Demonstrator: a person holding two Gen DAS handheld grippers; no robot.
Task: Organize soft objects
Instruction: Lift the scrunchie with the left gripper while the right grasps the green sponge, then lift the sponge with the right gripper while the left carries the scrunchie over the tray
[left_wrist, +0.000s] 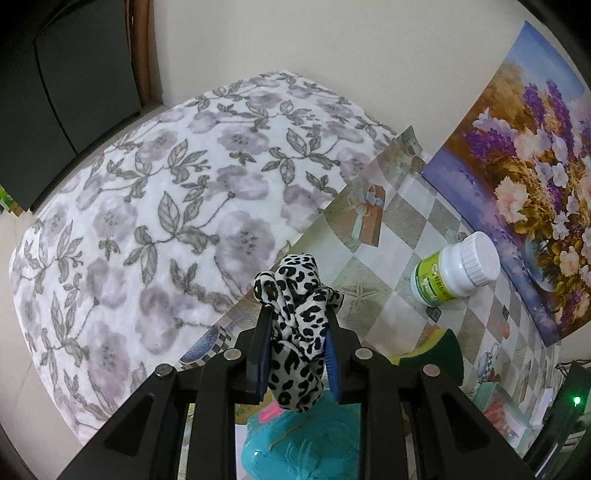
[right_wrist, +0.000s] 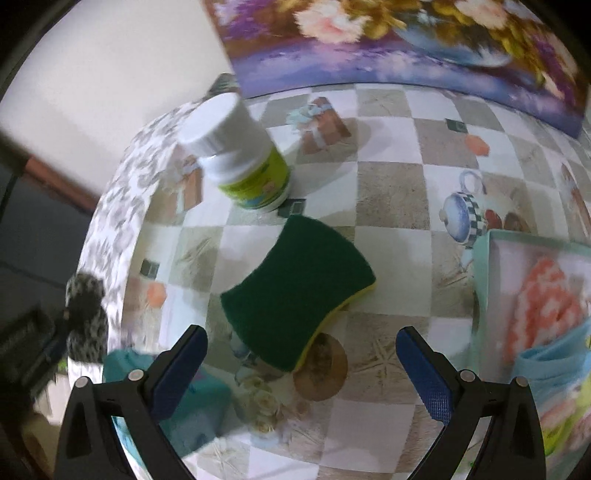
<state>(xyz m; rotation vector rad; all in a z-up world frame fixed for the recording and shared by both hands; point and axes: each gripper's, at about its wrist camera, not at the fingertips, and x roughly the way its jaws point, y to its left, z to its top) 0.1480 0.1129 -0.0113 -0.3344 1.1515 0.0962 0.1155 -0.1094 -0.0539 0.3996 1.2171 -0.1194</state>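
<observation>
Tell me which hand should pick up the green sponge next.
Right. The right tongs stand open and empty, pointing down with the green sponge lying on the table just ahead between their tips. The left tongs are already shut on the leopard-print cloth, so probably not free.

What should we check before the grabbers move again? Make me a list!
1. Left gripper shut on the spotted cloth: ok.
2. Right gripper open with nothing in it: ok.
3. Sponge lies flat on the table ahead of the right gripper, nothing on top: ok.
4. Bottle stands close behind the sponge and could get bumped: not ok.
5. Room in the box for more: cannot tell.
</observation>
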